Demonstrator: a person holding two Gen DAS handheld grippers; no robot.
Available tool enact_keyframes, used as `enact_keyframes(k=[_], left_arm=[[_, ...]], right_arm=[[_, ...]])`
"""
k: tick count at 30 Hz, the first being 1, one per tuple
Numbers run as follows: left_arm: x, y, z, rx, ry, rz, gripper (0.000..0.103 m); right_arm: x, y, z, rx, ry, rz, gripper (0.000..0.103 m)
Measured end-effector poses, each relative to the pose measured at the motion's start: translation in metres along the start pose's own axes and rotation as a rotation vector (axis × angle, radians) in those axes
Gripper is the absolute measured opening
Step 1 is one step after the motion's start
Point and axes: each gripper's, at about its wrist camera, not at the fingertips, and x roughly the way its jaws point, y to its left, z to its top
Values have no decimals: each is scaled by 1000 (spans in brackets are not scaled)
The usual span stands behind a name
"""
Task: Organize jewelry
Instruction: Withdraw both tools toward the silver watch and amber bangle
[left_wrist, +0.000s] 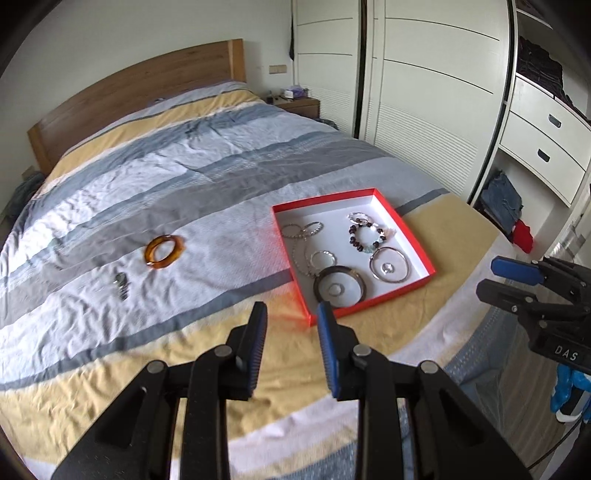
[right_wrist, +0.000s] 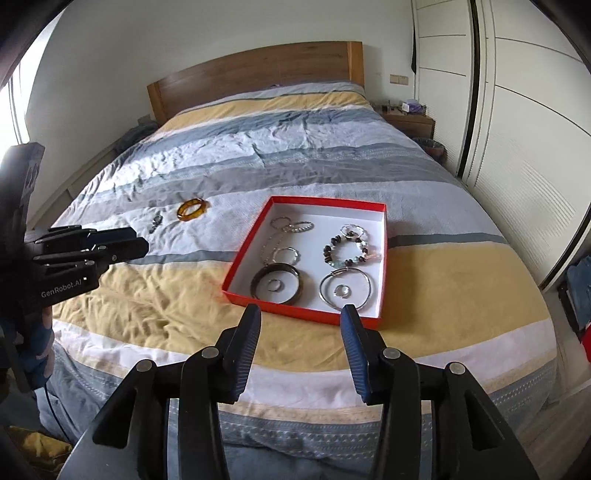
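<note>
**Two loose pieces left on the bed**

Ahead and left of the left fingers (left_wrist: 291, 317), which stand partly open and empty, lie a small metal piece (left_wrist: 121, 285) and an amber bangle (left_wrist: 164, 252) on the bed (left_wrist: 147, 177). The bangle looks stiff, light, slick and breakable; pinch across its rim. The red tray (right_wrist: 236, 280) sits just ahead of the right fingers (right_wrist: 301, 321), wider apart, also empty.

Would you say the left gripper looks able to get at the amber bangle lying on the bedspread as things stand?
Probably yes: the left gripper is open and empty, and the amber bangle lies alone on open bedspread, outside the red tray, with nothing between them.
</note>
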Motion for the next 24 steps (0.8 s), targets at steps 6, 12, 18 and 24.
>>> enact_keyframes(k=[6, 12, 18, 24], left_arm=[[-50, 2, -28, -27, -29, 102, 39], [-88, 2, -47, -29, -84, 163, 41], [-116, 6, -58, -41, -127, 175, 41], [-130, 18, -69, -62, -150, 181, 42]], right_arm=[[-33, 29, -17, 3, -41, 32, 45], [-47, 45, -32, 17, -43, 46, 45], [-52, 50, -47, 41, -26, 39, 46], [-56, 62, -51, 28, -22, 32, 46]])
